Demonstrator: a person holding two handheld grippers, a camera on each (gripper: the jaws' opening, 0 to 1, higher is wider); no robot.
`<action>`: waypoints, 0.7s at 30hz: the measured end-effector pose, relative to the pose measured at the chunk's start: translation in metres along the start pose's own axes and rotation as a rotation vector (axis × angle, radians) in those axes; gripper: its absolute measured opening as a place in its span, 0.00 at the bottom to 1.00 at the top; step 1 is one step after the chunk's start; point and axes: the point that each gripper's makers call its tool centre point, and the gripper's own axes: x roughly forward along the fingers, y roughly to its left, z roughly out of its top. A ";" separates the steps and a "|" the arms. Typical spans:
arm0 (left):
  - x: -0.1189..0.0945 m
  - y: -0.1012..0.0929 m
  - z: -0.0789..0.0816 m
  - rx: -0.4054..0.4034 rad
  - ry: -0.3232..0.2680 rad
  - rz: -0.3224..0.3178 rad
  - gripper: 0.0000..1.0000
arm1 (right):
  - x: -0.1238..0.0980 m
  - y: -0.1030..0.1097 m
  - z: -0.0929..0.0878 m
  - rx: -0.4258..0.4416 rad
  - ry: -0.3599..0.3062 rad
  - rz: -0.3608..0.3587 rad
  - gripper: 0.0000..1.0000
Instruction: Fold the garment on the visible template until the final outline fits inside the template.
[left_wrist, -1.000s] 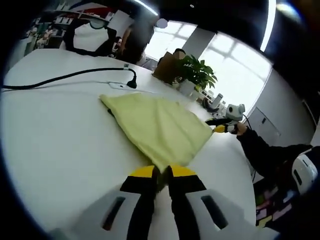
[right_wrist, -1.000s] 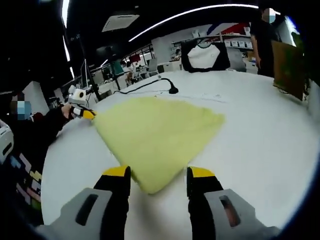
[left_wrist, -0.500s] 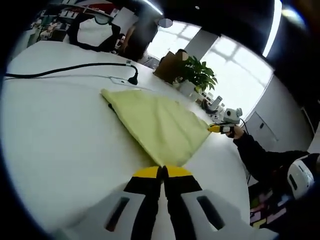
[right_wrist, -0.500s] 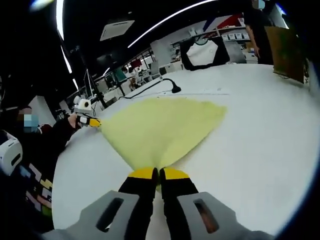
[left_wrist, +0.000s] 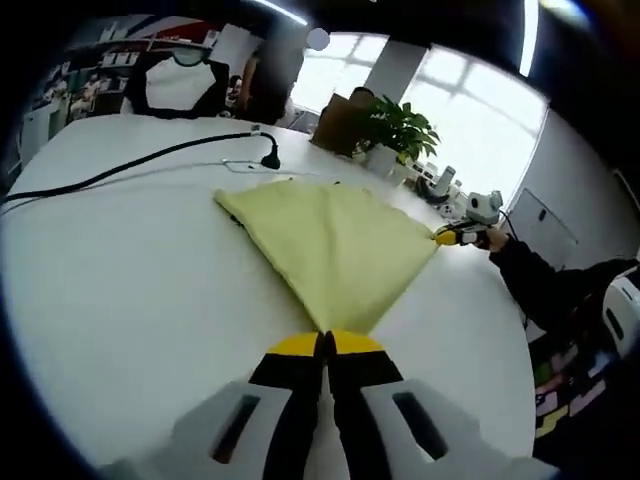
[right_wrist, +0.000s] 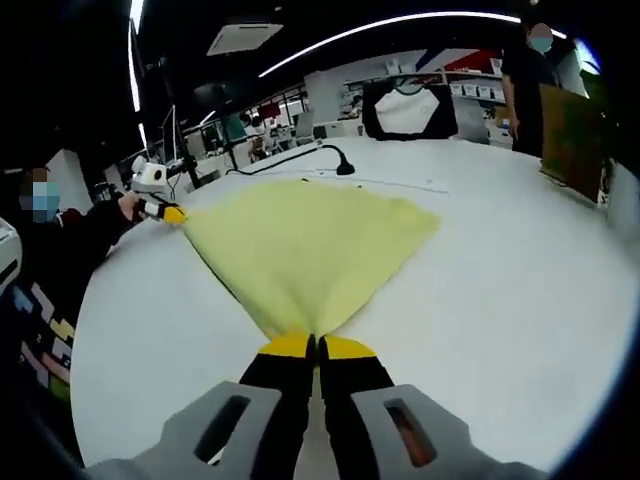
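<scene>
A pale yellow garment (left_wrist: 335, 245) lies spread across the white table (left_wrist: 120, 290), fanning out from two pinched corners. The left gripper (left_wrist: 325, 345) has its jaws closed on the near corner in the left gripper view; the right gripper (right_wrist: 316, 347) likewise clamps its own corner in the right gripper view. A black cable (left_wrist: 130, 160) snakes along the table's far side, beyond the cloth.
</scene>
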 end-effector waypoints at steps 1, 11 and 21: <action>0.001 -0.001 -0.001 0.017 0.002 0.009 0.01 | 0.000 0.000 -0.001 0.000 -0.002 -0.004 0.00; -0.016 0.008 0.016 0.251 -0.022 0.217 0.21 | -0.013 0.000 0.012 -0.006 -0.102 -0.053 0.17; -0.033 -0.024 0.073 0.133 -0.364 0.322 0.22 | -0.015 0.023 0.046 0.100 -0.259 -0.179 0.21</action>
